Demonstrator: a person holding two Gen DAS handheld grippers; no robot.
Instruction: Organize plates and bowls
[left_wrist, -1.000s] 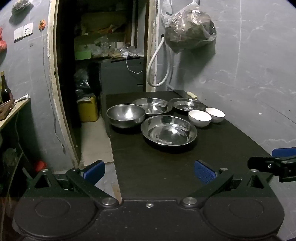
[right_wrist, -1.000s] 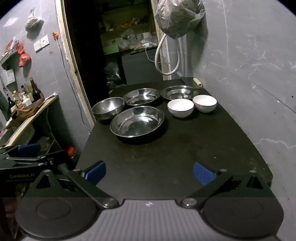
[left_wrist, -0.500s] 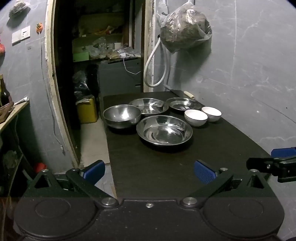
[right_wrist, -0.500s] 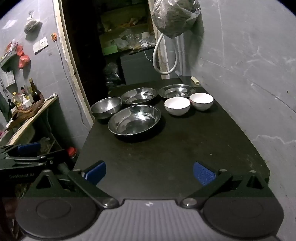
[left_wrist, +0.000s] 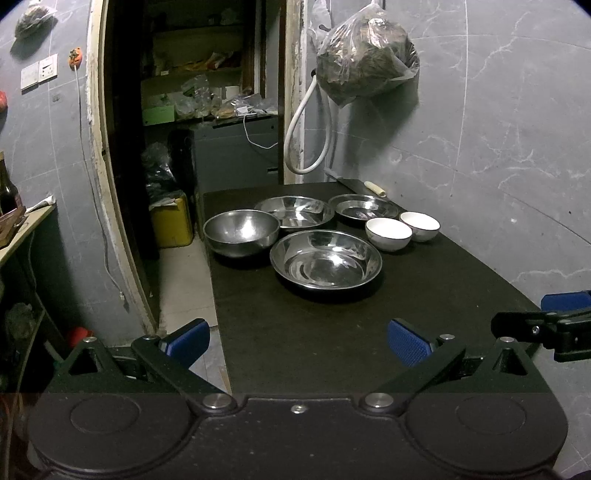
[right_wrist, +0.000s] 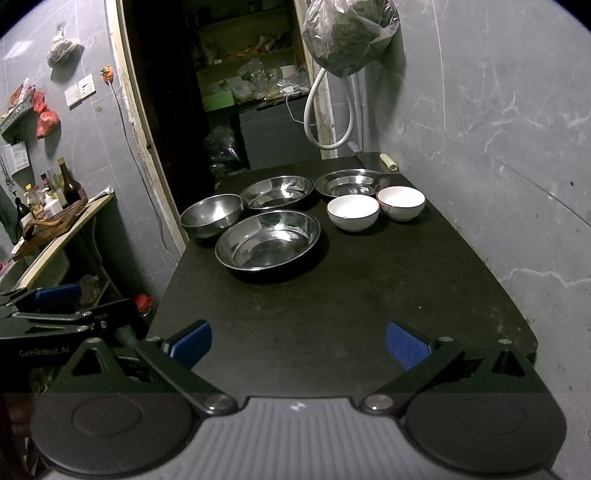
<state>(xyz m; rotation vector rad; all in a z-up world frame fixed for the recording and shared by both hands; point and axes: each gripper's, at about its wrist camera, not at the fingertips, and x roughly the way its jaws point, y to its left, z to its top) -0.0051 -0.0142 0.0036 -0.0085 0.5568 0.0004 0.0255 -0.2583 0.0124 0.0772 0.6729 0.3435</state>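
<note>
Left wrist view: black table (left_wrist: 332, 332) runs along the grey wall, all dishes grouped at its far end. Nearest and largest is a wide steel plate (left_wrist: 325, 260), flat on the table. Behind it, a second steel plate (left_wrist: 295, 212), and to its right a smaller steel plate (left_wrist: 364, 206) near the wall. Deep steel bowl (left_wrist: 241, 232) sits at the left edge, just beside the front plate. Two white bowls (left_wrist: 388, 233) (left_wrist: 420, 225) sit side by side, touching or nearly so, right of the front plate. All upright, nothing stacked.

Left claw (left_wrist: 297, 341) released, jaws wide apart, empty, over the near left edge of the table, well apart from the dishes. Right claw (right_wrist: 299, 343) also released and empty, over the near end of the table.

Plastic bag (left_wrist: 364, 61) of dark stuff hangs on the wall above the far end, white hose (left_wrist: 299, 147) looped below it.
</note>
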